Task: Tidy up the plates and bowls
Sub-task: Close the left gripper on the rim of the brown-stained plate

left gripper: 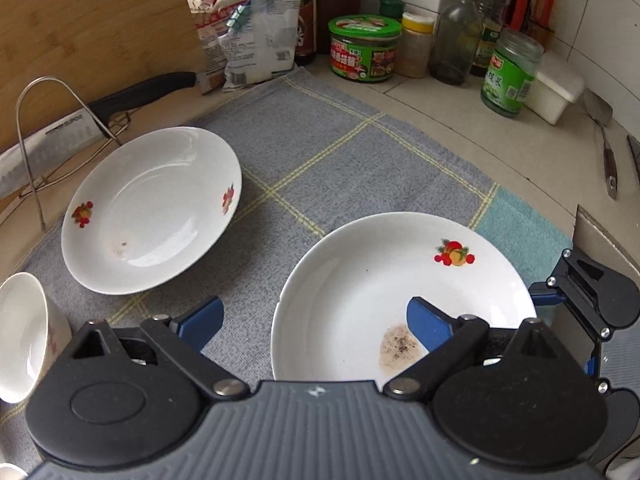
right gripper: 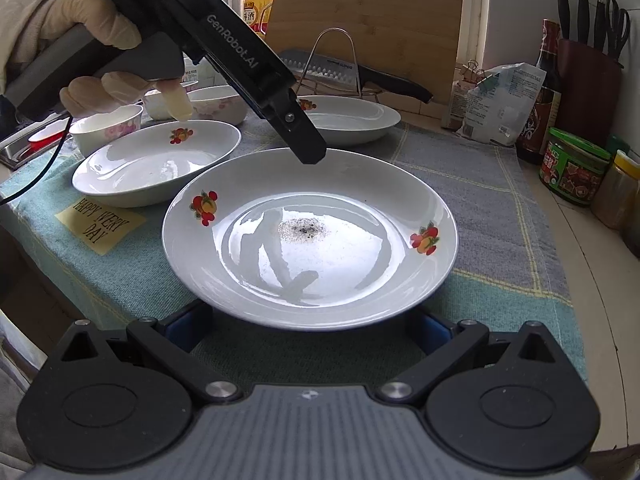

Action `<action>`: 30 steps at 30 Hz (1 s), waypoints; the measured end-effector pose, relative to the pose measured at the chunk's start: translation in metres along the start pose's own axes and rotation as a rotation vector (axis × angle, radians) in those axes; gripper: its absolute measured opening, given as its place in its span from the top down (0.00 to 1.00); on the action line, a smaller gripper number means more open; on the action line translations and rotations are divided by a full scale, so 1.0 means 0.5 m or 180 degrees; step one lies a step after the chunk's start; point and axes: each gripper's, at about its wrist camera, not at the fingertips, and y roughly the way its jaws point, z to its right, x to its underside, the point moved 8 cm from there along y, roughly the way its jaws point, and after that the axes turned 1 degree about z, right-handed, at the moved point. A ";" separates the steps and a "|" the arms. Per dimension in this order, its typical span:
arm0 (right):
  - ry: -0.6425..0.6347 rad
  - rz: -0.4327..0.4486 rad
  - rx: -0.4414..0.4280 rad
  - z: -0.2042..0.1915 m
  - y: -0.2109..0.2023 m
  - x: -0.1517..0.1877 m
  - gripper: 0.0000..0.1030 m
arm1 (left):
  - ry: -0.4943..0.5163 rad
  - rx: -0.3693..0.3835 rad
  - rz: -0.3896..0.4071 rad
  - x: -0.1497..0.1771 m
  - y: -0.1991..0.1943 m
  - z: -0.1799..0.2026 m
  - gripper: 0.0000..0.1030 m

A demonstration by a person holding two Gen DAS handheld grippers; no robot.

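Plates sit on the cloth (left gripper: 320, 152) on the counter, and I am working at the stained plate (right gripper: 312, 236), the nearest one. My left jaws (left gripper: 316, 322) stand wide and hold nothing: one finger hangs over the plate's inside, the other outside over the cloth, so its rim lies between them, unpinched. My right jaws (right gripper: 308, 330) are also apart, their tips hidden under the plate's near edge (whether they touch it I cannot tell). A second plate (left gripper: 152, 210) lies apart toward the knife rack (left gripper: 36, 140), a third (right gripper: 156, 162) sits just beside the stained one, and bowls (right gripper: 106, 126) wait behind that one.

Risks, as I judge them: glazed china is slick, and a pinch on the thin rim from one side could let the plate tip and slide out. Closing off-centre might shove it into the third plate. If I lift it tilted, the peppery residue (right gripper: 304, 230) could run. The rack's knife (right gripper: 352, 70) is a hazard for any wide swing.
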 end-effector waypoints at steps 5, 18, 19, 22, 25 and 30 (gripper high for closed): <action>0.0032 -0.0022 0.0046 -0.002 -0.001 -0.002 0.00 | -0.0041 0.0253 -0.0255 -0.008 0.038 -0.012 0.11; 0.0027 -0.0062 0.0035 0.003 0.005 -0.008 0.00 | 0.0167 0.0587 -0.0612 -0.010 0.071 -0.001 0.32; 0.0015 -0.0064 0.0023 0.004 0.006 -0.009 0.00 | 0.0161 0.0595 -0.0637 -0.011 0.074 -0.002 0.32; -0.0011 -0.0081 -0.0003 0.004 0.009 -0.011 0.00 | 0.0153 0.0644 -0.0697 -0.010 0.078 -0.005 0.35; -0.0021 -0.0105 -0.0014 0.004 0.010 -0.012 0.00 | 0.0188 0.0689 -0.0752 -0.008 0.083 -0.003 0.43; -0.0031 -0.0155 -0.0027 0.005 0.014 -0.015 0.00 | 0.0240 0.0712 -0.0776 -0.006 0.085 -0.002 0.45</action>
